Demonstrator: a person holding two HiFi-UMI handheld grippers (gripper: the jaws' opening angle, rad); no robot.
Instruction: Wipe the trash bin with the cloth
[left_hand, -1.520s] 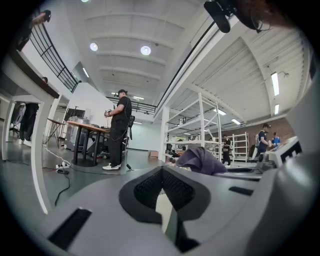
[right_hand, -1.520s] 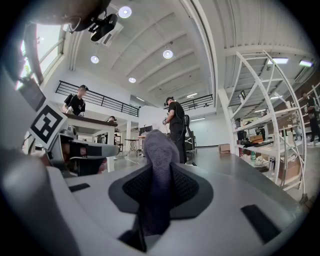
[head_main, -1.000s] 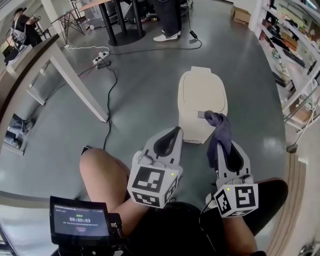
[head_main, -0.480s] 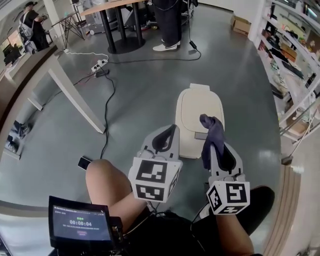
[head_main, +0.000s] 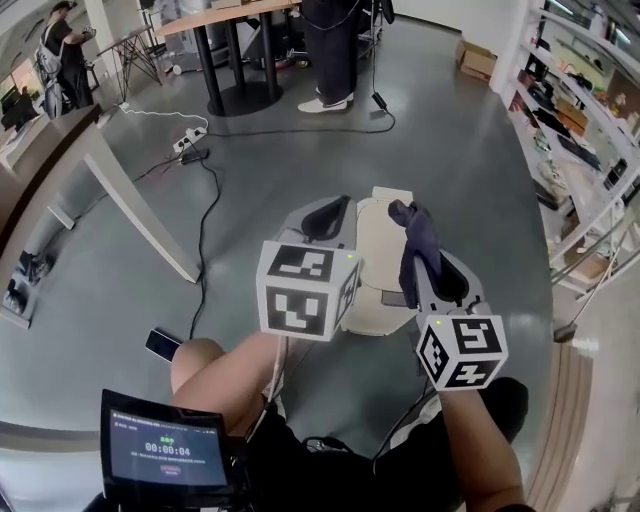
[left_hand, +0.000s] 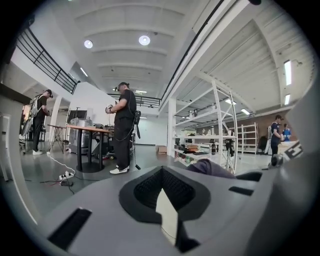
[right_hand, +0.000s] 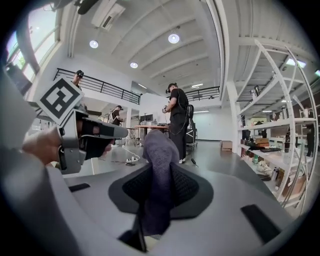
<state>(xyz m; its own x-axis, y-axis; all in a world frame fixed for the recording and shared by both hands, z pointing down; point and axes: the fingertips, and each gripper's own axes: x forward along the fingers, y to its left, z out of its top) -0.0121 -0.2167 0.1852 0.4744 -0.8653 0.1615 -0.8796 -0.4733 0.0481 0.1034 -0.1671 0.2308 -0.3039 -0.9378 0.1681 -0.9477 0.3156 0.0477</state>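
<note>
Centre frame: the trash bin (head_main: 385, 245) stands on the floor, largely hidden behind both grippers. The right gripper (head_main: 425, 270) clamps the dark cloth (head_main: 418, 238) above it. The left gripper (head_main: 328, 212) is closed and empty. A cable (head_main: 200, 230) lies at left.

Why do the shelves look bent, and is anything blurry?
Head view: wide lens bows the shelves, light even, mostly sharp. Right gripper view: shelves curve more, ceiling lamps glare, near cloth soft. Left gripper view: black round border, left claw slightly soft close up.
</note>
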